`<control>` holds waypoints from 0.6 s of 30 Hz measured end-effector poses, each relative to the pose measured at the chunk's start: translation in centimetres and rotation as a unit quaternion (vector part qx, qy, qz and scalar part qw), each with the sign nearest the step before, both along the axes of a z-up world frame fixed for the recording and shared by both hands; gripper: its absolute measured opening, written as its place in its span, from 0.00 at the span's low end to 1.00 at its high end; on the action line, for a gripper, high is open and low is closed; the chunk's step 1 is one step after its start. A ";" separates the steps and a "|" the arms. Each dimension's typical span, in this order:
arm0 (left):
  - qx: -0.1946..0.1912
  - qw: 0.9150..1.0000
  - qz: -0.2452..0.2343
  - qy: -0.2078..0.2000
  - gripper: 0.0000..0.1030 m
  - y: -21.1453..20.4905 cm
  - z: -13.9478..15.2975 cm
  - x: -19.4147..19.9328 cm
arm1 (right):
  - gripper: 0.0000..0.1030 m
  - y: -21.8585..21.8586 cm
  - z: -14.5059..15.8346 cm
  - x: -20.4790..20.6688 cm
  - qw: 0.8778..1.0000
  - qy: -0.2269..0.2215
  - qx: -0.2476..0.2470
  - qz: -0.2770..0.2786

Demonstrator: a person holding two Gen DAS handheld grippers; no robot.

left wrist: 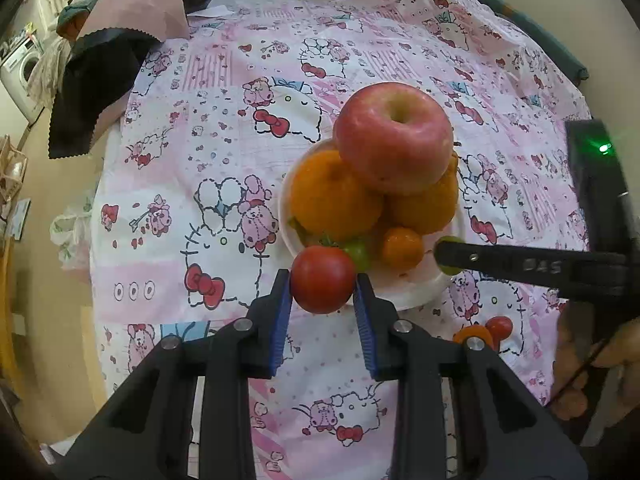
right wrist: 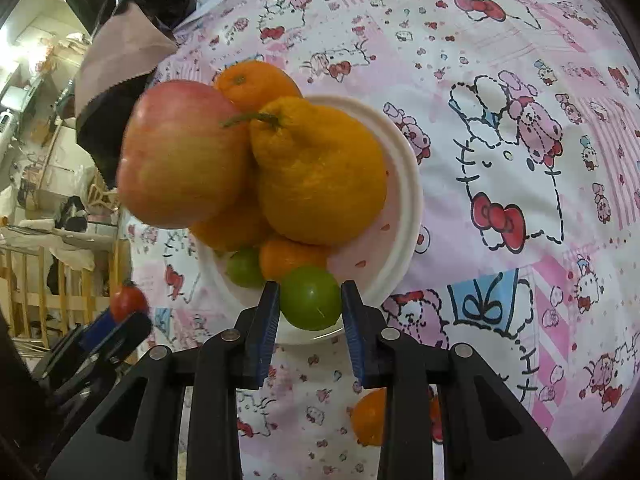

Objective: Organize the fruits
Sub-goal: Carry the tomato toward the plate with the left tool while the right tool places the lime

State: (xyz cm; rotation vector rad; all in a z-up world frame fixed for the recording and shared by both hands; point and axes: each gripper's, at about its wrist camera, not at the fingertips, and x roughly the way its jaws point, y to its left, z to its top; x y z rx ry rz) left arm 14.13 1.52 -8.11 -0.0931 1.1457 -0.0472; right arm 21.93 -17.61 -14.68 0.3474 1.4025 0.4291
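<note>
Your left tongs (left wrist: 322,280) are clamped on a red tomato (left wrist: 322,279), held at the near rim of the white plate (left wrist: 416,294). Your right tongs (right wrist: 309,298) are clamped on a green fruit (right wrist: 310,298), also over the plate's near edge. Both pairs are closed on their fruit, not empty.

The plate is already crowded. A big apple (left wrist: 394,138) sits on top of two large oranges (left wrist: 334,198), and a small orange (left wrist: 402,252) and another green fruit (left wrist: 358,254) fill the front. That stack looks top-heavy, so if you brush an orange while lowering either piece, the apple could roll off onto the patterned cloth (left wrist: 208,128) covering the surface.

Little bare plate remains near the rim. Release a round fruit there and it may well roll over the edge.

Your two tongs are working close together at the same side of the plate, so they could knock each other. Squeezing the tomato harder could split it. More small fruit (left wrist: 486,332) lies on the cloth near the plate, yet to be gathered.
</note>
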 end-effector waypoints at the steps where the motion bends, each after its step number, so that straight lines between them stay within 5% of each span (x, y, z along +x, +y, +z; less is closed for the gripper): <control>1: 0.000 1.000 0.000 -0.001 0.26 0.0 0.1 0.0 | 0.32 0.1 -0.2 0.1 1.000 -0.001 -0.004 0.000; 10: 0.003 1.000 0.005 0.004 0.26 0.3 -0.2 0.0 | 0.35 0.8 -0.4 0.1 0.999 0.002 -0.035 0.006; 14: 0.004 1.000 0.005 0.003 0.26 0.3 -0.3 -0.1 | 0.62 0.2 -0.1 0.1 1.000 -0.001 -0.020 -0.007; 18: 0.008 1.000 0.005 0.002 0.26 0.2 -0.4 -0.1 | 0.64 -0.5 0.8 0.2 1.000 -0.009 -0.013 -0.020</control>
